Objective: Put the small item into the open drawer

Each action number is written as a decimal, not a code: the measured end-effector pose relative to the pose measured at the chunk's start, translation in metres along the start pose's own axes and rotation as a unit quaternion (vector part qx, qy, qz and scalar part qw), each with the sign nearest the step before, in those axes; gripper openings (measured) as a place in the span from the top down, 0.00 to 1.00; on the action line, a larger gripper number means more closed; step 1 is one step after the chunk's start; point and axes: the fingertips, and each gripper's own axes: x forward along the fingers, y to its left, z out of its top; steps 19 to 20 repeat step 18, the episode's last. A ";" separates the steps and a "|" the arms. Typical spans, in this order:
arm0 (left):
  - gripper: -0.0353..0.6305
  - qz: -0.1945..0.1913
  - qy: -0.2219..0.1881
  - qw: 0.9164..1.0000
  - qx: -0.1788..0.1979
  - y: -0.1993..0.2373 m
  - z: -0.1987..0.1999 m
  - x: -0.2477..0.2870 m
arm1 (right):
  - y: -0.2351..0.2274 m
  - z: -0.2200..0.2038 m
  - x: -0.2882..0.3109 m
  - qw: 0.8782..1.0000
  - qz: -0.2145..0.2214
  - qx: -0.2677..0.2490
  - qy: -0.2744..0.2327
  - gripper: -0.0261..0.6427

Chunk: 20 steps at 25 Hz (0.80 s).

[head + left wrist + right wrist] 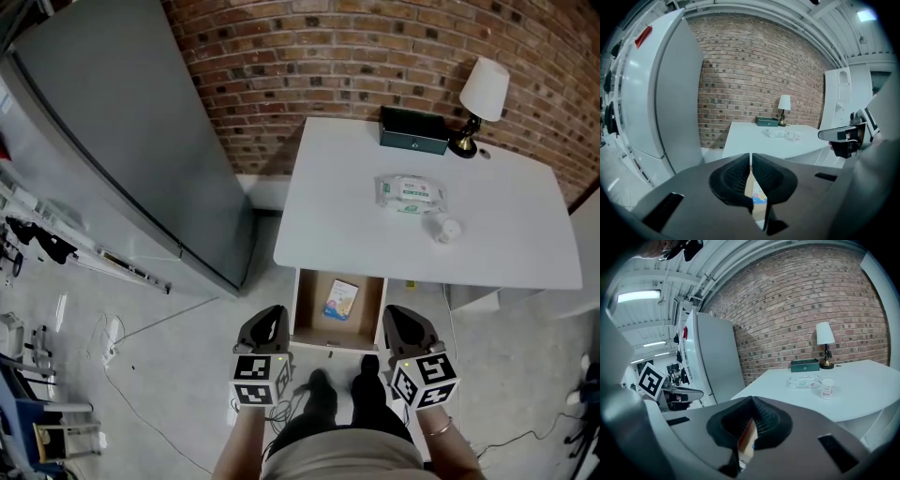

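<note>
The open wooden drawer (pixel 301 309) juts from under the front edge of the white table (pixel 337 225). A small blue and orange packet (pixel 341 300) lies flat inside it. A small white bottle (pixel 448 230) stands on the table near a pack of wipes (pixel 410 193). My left gripper (pixel 265 330) hovers just before the drawer's left front corner, jaws shut with nothing between them. My right gripper (pixel 405 330) hangs at the drawer's right front corner, also shut and empty. In the left gripper view the packet (pixel 758 196) shows below the closed left gripper (pixel 750 157). The bottle (pixel 827 388) stands beyond the closed right gripper (pixel 751 400).
A tall grey refrigerator (pixel 122 141) stands left of the table. At the table's back edge, against the brick wall, sit a dark green box (pixel 413 130) and a lamp (pixel 480 98). The person's feet (pixel 342 389) are right in front of the drawer. Cables lie on the floor (pixel 141 337) at left.
</note>
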 end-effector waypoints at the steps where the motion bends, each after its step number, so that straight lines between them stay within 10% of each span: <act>1: 0.90 0.000 0.000 1.000 -0.002 0.001 0.000 -0.001 | 0.001 0.000 0.000 1.000 0.000 -0.002 0.001 0.95; 20: 0.90 -0.012 0.001 1.000 -0.015 0.015 -0.004 0.005 | 0.011 -0.004 0.013 1.000 -0.003 -0.015 0.013 0.95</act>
